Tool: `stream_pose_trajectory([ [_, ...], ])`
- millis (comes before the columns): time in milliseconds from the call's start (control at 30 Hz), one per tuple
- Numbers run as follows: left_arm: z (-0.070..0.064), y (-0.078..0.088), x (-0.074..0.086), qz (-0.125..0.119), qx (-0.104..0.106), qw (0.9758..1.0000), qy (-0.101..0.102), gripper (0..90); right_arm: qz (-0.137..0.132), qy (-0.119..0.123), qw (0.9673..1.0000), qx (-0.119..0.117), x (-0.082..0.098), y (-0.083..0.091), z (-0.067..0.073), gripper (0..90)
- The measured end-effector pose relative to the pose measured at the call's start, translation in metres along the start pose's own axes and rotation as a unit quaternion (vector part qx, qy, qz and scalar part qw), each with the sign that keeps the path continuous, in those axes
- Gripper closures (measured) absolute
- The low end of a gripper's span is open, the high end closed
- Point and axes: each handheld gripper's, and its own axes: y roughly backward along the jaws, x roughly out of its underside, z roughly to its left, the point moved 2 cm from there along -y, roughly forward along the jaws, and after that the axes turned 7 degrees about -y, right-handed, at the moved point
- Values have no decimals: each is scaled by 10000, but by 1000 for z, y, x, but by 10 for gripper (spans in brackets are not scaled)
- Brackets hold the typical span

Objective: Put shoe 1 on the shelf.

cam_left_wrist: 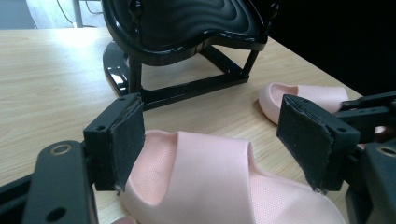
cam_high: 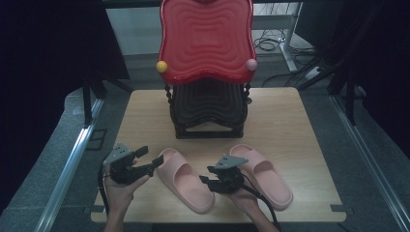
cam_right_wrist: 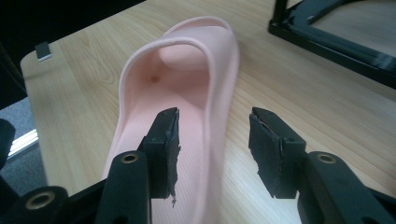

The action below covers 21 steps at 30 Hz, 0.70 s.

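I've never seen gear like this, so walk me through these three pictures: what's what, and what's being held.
A person sits at a wooden table holding a hand-operated two-jaw gripper in each hand. The high view looks down from above; the other two come from cameras riding on each gripper, looking along its black jaws. On the table lie two pink slippers and a black stand with a red tray on top. The left gripper is open with the left slipper between its jaws. The right gripper straddles the side wall of the right slipper, not yet pinching it. Nothing is lifted.

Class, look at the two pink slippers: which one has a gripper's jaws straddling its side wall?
The right slipper: the right gripper has one jaw inside it, one outside. The left slipper sits between wide jaws.
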Motion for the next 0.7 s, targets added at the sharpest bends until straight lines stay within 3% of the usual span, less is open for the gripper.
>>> stream_pose_trajectory([
  [400, 0, -4, 4, 88, 8, 10000, 38, 237, 29, -217, 9997, 108, -9, -55, 3, 580],
  [700, 2, -3, 5, 64, -12, 10000, 62, 240, 34, -418, 9986, 323, -9, -83, 4, 717],
])
